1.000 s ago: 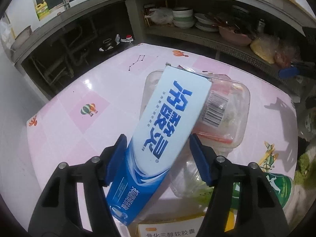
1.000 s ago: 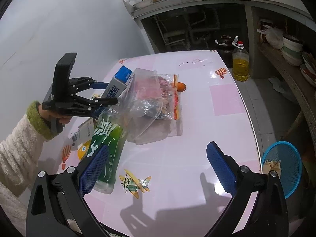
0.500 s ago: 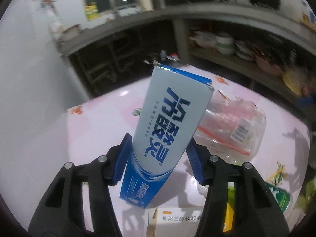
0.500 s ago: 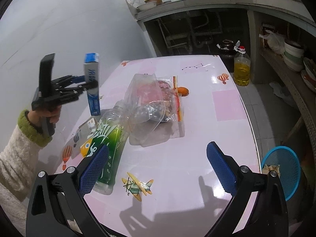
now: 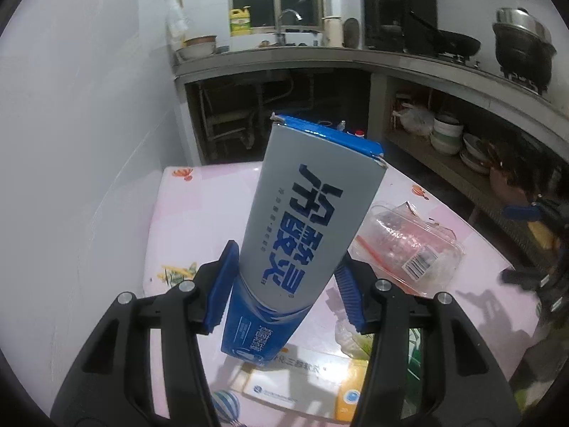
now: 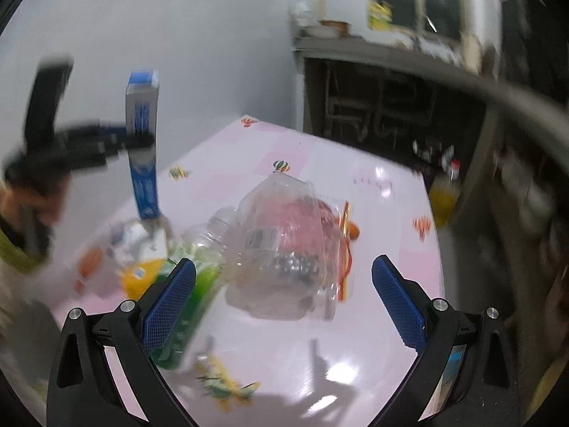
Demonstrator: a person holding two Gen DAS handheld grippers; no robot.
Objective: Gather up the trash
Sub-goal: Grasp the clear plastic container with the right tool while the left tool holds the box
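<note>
My left gripper [image 5: 282, 290] is shut on a grey and blue toothpaste box [image 5: 309, 227], held upright above the pink table [image 5: 199, 213]. The right wrist view shows the same box [image 6: 142, 142] lifted at the left in that gripper [image 6: 140, 140]. My right gripper [image 6: 282, 302] stands open low over the table, with nothing between its fingers. Just beyond it lie a clear plastic clamshell container [image 6: 284, 235] and a green plastic bottle [image 6: 192, 284]. The clamshell [image 5: 412, 245] lies to the right of the box in the left wrist view.
A white and yellow medicine box [image 5: 302, 384] lies under the held box. A white wall [image 5: 89, 142] borders the table's left side. A counter with open shelves [image 5: 444, 135] of dishes runs behind. An oil bottle [image 6: 442, 195] stands on the floor past the table.
The left gripper lifted the toothpaste box off the pile and rolled it upright. The right gripper swung left and closer toward the clamshell and bottle, still open.
</note>
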